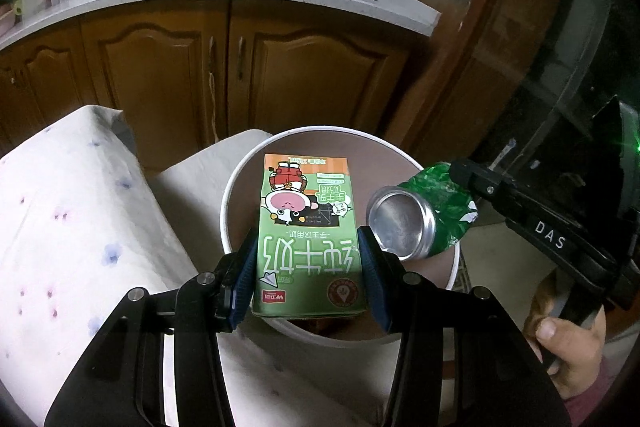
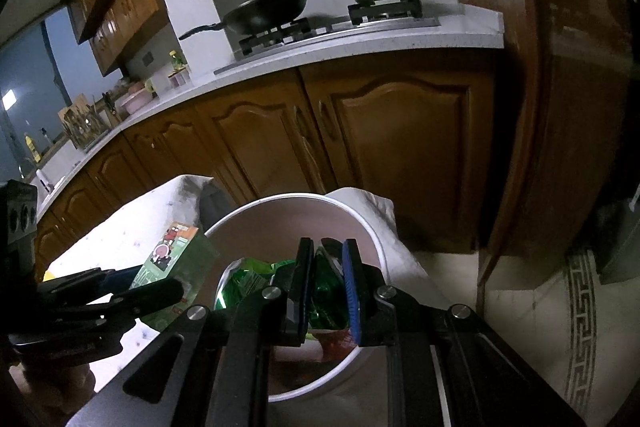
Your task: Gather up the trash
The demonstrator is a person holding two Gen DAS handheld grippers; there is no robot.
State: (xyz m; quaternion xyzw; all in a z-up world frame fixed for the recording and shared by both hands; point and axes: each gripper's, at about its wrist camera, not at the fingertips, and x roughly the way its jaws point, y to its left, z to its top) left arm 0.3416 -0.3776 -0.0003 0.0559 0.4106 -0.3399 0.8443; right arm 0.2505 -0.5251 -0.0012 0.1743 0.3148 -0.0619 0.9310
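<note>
Green milk carton (image 1: 310, 239) clamped in left gripper (image 1: 308, 267), hanging over the white bin (image 1: 240, 183) mouth; crushed green can (image 1: 416, 219) pinched tight in right gripper (image 2: 326, 287), over the bin's right rim. Risk: can sits near the edge, release now could bounce it out onto the floor; both dropping together may collide

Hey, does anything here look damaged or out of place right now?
Yes. The green can in the right gripper is crushed, its body crumpled flat between the pads. The milk carton, clamped in the left gripper, is held with its print upside down. Both are over the white bin; nothing looks spilled.
</note>
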